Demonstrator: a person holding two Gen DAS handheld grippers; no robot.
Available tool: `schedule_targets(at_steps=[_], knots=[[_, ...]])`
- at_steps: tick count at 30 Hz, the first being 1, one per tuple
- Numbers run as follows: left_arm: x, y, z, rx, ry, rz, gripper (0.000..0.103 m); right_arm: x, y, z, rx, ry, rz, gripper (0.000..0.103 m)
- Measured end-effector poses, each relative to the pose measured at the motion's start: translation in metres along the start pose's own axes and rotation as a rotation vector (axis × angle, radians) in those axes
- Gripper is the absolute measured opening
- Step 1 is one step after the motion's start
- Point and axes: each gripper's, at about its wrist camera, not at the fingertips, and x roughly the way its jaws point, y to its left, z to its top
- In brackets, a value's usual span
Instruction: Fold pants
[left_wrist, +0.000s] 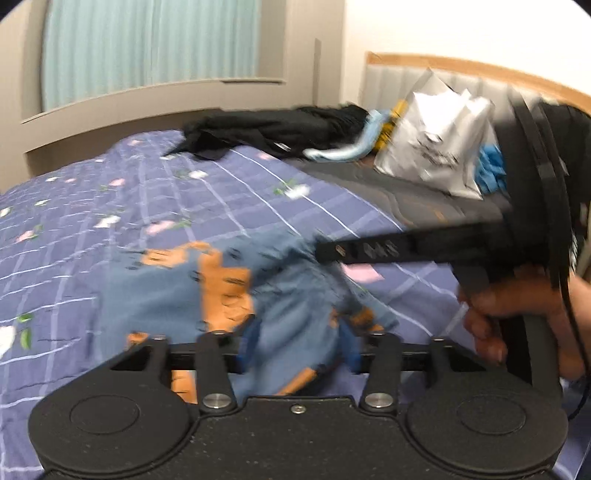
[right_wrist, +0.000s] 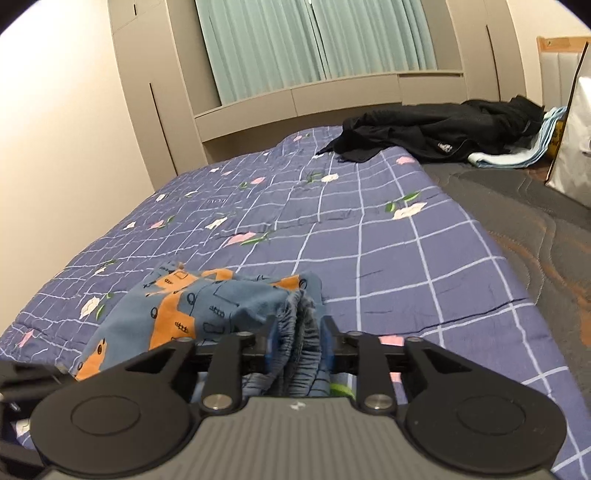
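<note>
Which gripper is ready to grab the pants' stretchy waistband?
Probably the right gripper: the gathered waistband of the pants sits between its fingers. The left gripper has only loose, blurred cloth between its wider fingers.

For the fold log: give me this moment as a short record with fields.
garment: blue pants with orange print, bunched, not yet folded
surface: purple checked bedspread
right gripper: gathered waistband between its fingers
left gripper: pants fabric between its fingers, view blurred
far end of bed: black clothing, silver bag
</note>
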Motion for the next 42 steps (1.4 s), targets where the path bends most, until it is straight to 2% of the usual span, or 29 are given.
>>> schedule_targets(at_steps=[1,3,5,7,9,11,14,20,24,30,34,37,42], knots=[[-0.004,0.005,0.001,-0.022,-0.01,0.02,0.066,-0.001,0.001,0.0,-0.004,-0.004,-0.008,0.049],[-0.01,0.017,0.002,-0.071,-0.027,0.079,0.08,-0.004,0.004,-0.002,-0.006,-0.014,-0.026,0.065],[-0.013,0.03,0.001,-0.125,-0.038,0.16,0.086,-0.007,0.007,-0.005,-0.012,-0.017,-0.04,0.073],[-0.01,0.045,-0.001,-0.185,-0.014,0.247,0.092,-0.007,0.011,-0.007,-0.024,-0.011,-0.063,0.086],[-0.004,0.058,-0.005,-0.236,0.042,0.323,0.093,-0.008,0.015,-0.01,-0.038,0.006,-0.085,0.087],[0.001,0.071,-0.012,-0.269,0.103,0.366,0.093,-0.007,0.018,-0.014,-0.058,0.036,-0.11,0.087],[0.0,0.08,-0.024,-0.3,0.129,0.361,0.093,-0.009,0.02,-0.021,-0.089,0.061,-0.156,0.089],[-0.004,0.087,-0.035,-0.367,0.117,0.332,0.095,-0.016,0.015,-0.035,-0.074,0.067,-0.182,0.094],[0.0,0.086,-0.021,-0.323,0.105,0.338,0.096,-0.019,0.011,-0.029,-0.056,0.035,-0.159,0.094],[0.026,0.087,0.022,-0.229,0.016,0.339,0.1,-0.001,0.026,-0.001,-0.13,-0.019,-0.107,0.096],[0.062,0.091,0.037,-0.17,0.056,0.34,0.1,0.025,0.035,0.012,-0.159,-0.012,-0.102,0.096],[0.082,0.094,0.034,-0.142,0.086,0.353,0.1,0.043,0.035,0.012,-0.161,0.027,-0.131,0.096],[0.088,0.099,0.028,-0.149,0.09,0.347,0.1,0.056,0.026,0.001,-0.148,0.068,-0.146,0.097]])
